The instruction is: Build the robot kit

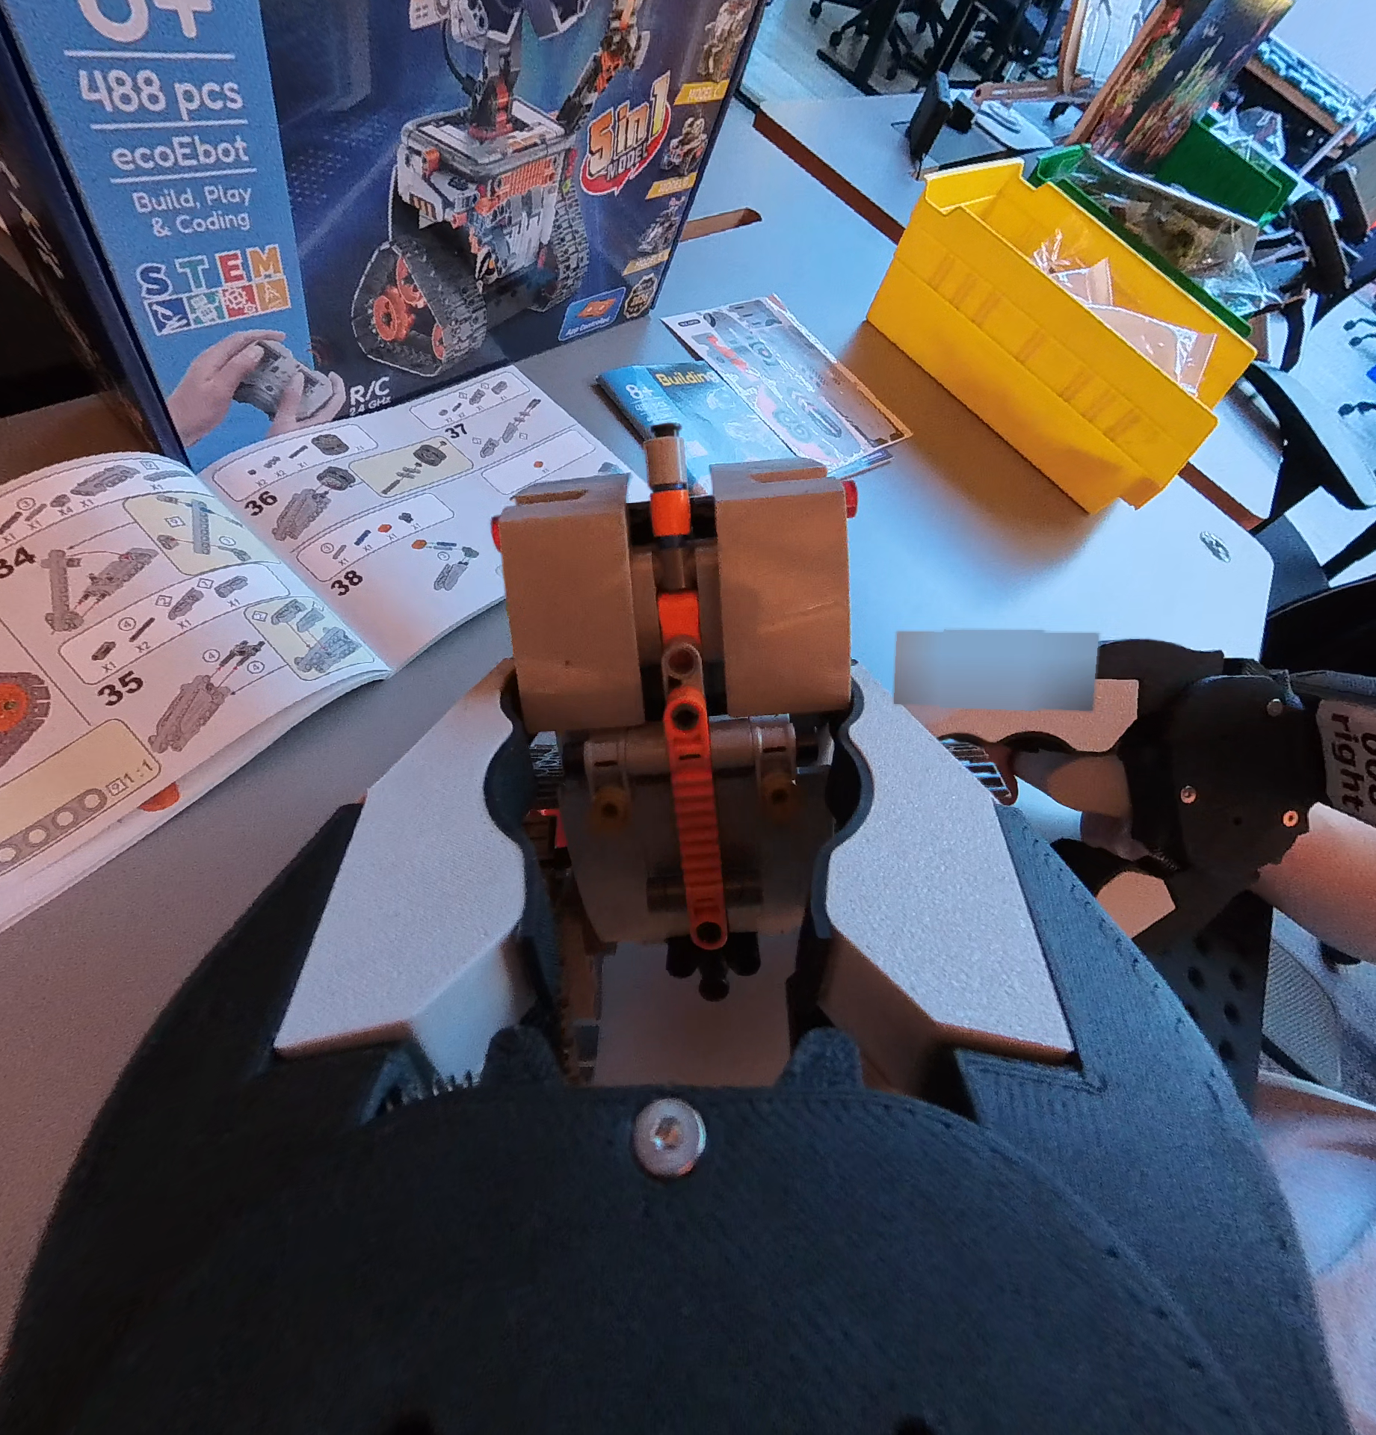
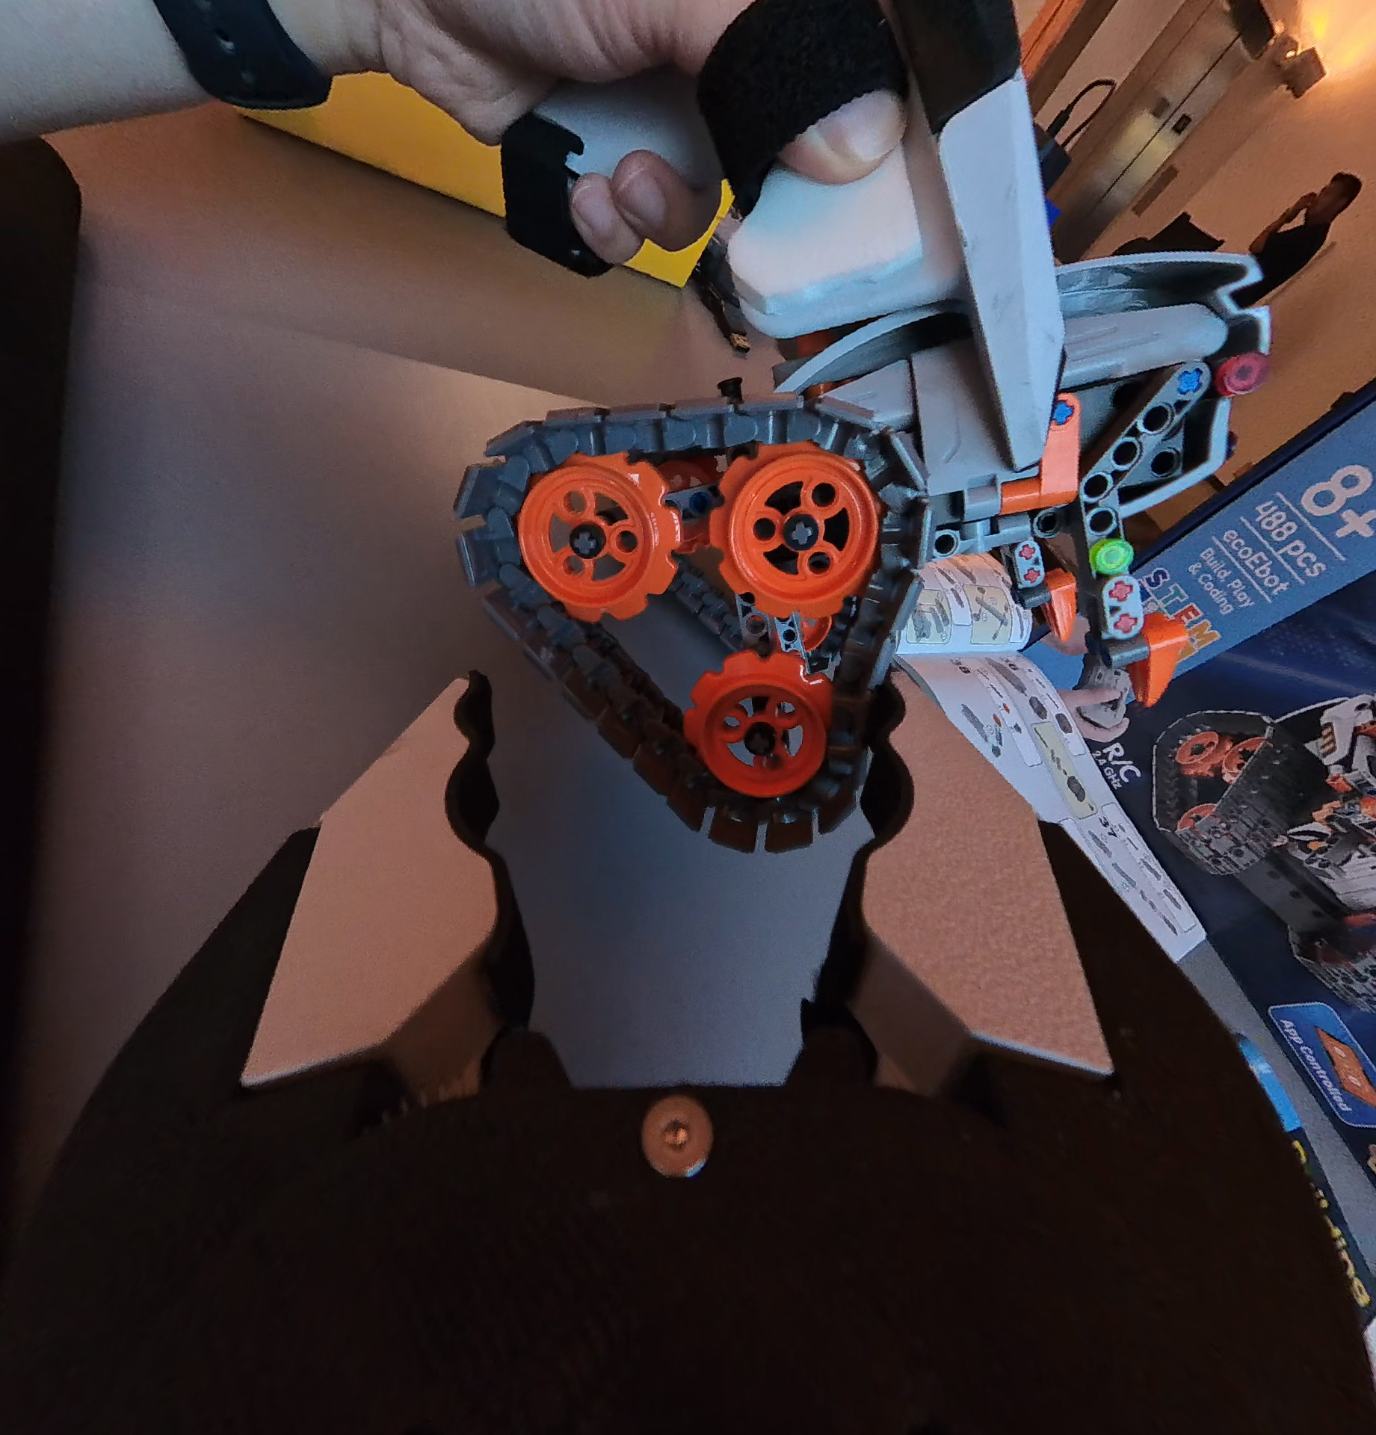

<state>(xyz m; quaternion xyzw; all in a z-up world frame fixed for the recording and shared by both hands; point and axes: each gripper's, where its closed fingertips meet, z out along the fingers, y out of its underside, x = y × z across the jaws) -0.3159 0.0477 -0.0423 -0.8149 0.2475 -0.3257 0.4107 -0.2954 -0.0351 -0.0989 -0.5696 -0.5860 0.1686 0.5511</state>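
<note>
The left gripper (image 1: 681, 784) points forward over the grey table (image 1: 1018, 543), jaws pinching a blocky grey and orange toy model (image 1: 673, 621), with an open instruction booklet (image 1: 203, 590) to its left. The right gripper (image 2: 677, 776) has spread jaws around the model's ribbed triangular rubber track (image 2: 692, 621), which loops three glossy orange wheels (image 2: 793, 532)

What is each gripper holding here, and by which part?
Left gripper clamps the grey-and-orange brick-built robot model by its grey body. Right gripper is open around the model's triangular track, gripping nothing.
</note>
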